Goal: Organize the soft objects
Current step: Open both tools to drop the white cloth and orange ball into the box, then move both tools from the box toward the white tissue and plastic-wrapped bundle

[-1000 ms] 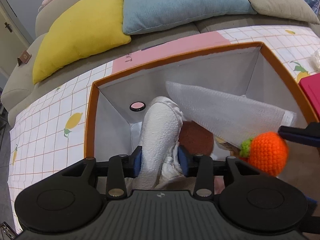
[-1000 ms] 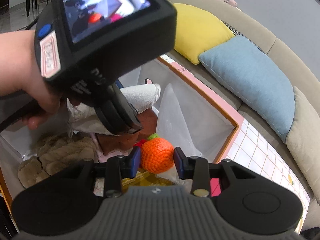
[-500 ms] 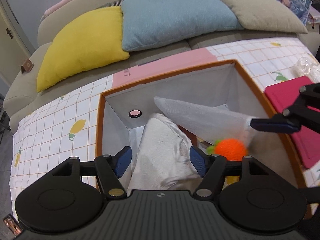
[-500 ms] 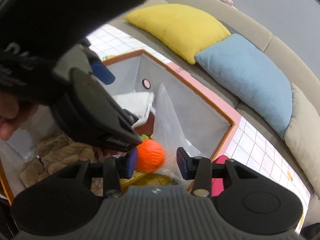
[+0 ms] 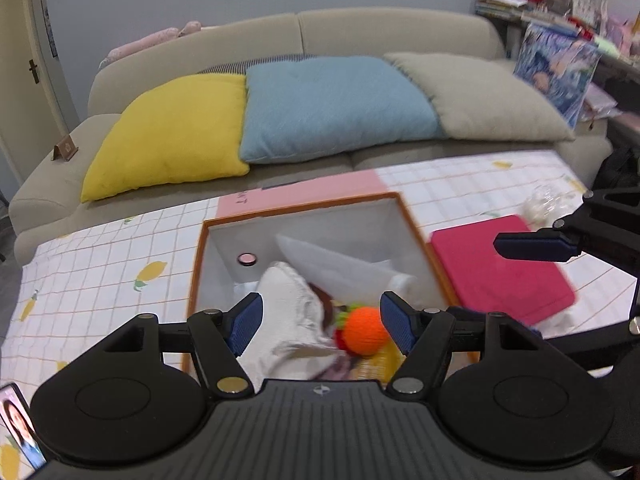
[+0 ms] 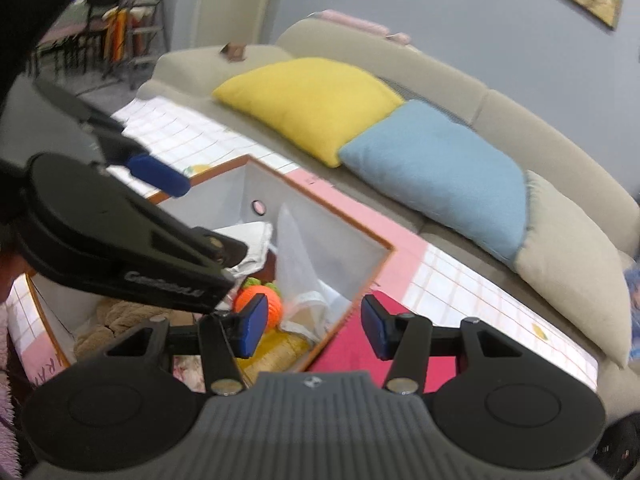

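Observation:
An orange-rimmed storage box point(image 5: 412, 216) stands on the checked cloth; it also shows in the right wrist view point(image 6: 372, 268). Inside lie a white towel point(image 5: 288, 312), an orange crocheted fruit point(image 5: 366, 330), also in the right wrist view point(image 6: 260, 300), a clear plastic bag point(image 5: 340, 264) and a tan plush point(image 6: 116, 320). My left gripper point(image 5: 322, 322) is open and empty above the box. My right gripper point(image 6: 314, 330) is open and empty over the box's right rim; one of its fingers point(image 5: 536, 246) shows in the left wrist view.
A magenta cushion point(image 5: 500, 268) lies right of the box, with crumpled clear plastic point(image 5: 548, 204) behind it. A sofa point(image 5: 280, 40) holds yellow point(image 5: 172, 136), blue point(image 5: 332, 108) and beige point(image 5: 476, 96) pillows. A phone point(image 5: 20, 428) lies at the lower left.
Both grippers opened and rose away from the box. The left let go of the white towel, the right let go of the orange fruit, which now lies inside the box.

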`<state>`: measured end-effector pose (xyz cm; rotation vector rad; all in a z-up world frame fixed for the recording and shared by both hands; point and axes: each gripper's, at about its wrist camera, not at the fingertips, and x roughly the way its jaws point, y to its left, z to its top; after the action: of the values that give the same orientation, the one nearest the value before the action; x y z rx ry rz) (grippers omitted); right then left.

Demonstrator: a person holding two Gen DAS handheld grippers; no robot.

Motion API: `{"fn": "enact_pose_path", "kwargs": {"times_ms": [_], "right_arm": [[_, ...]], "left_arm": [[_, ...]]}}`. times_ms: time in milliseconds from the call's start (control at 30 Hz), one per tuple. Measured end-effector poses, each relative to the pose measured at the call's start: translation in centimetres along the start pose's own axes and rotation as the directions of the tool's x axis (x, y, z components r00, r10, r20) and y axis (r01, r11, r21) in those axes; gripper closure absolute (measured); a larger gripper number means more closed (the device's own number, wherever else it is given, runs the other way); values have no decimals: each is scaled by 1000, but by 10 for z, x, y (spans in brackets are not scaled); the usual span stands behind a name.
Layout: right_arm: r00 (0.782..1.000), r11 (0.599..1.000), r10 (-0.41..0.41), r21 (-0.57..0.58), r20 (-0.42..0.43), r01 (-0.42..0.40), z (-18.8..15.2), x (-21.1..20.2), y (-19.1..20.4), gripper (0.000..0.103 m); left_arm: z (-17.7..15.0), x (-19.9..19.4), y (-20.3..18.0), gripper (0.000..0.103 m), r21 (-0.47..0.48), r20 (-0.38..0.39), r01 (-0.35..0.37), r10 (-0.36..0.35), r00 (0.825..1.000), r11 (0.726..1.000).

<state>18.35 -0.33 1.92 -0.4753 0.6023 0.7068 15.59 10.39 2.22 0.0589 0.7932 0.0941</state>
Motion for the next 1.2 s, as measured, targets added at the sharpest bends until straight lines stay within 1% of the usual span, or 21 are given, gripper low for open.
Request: {"fn": "enact_pose_path", "kwargs": {"times_ms": [100, 233, 367, 500, 533, 567, 600, 733, 833, 967, 1067, 1200], "right_arm": [[999, 998, -34, 58, 19, 33, -11, -20, -10, 52], [996, 984, -86, 159, 25, 81, -32, -45, -26, 52], [988, 957, -153, 251, 10, 146, -58, -64, -46, 51], [974, 923, -227, 313, -28, 224, -93, -77, -63, 51], [970, 915, -239, 324, -42, 239, -101, -79, -67, 50], [966, 906, -253, 336, -58, 257, -108, -79, -72, 43], [961, 896, -267, 349, -70, 274, -115, -80, -78, 40], [948, 859, -304, 401, -97, 317, -136, -83, -100, 39], [939, 830, -332, 446, -89, 335, -149, -82, -121, 37], [914, 796, -396, 462, -91, 391, -163, -76, -141, 37], [897, 780, -432, 458, -98, 426, -173, -65, -153, 37], [892, 764, -439, 479, -105, 432, -185, -52, -170, 37]], "left_arm": [[-6, -13, -10, 24, -17, 33, 27, -26, 999, 999], [-13, -28, -27, 24, -49, 69, 79, -76, 995, 996], [-21, -34, -48, 24, -63, 96, 133, -127, 987, 989], [-27, -30, -71, 24, -71, 93, 185, -178, 980, 980], [-27, -28, -78, 24, -62, 89, 199, -193, 977, 978], [-27, -26, -84, 24, -51, 87, 208, -203, 975, 977], [-26, -24, -92, 24, -35, 84, 216, -212, 974, 976], [-25, -18, -122, 24, 36, 61, 247, -249, 967, 968], [-22, -13, -143, 24, 78, 45, 267, -271, 962, 961], [-15, -4, -170, 24, 154, 31, 278, -286, 958, 948], [-9, 5, -190, 24, 225, 30, 279, -293, 956, 934], [2, 21, -212, 24, 328, 21, 270, -292, 956, 906]]}}
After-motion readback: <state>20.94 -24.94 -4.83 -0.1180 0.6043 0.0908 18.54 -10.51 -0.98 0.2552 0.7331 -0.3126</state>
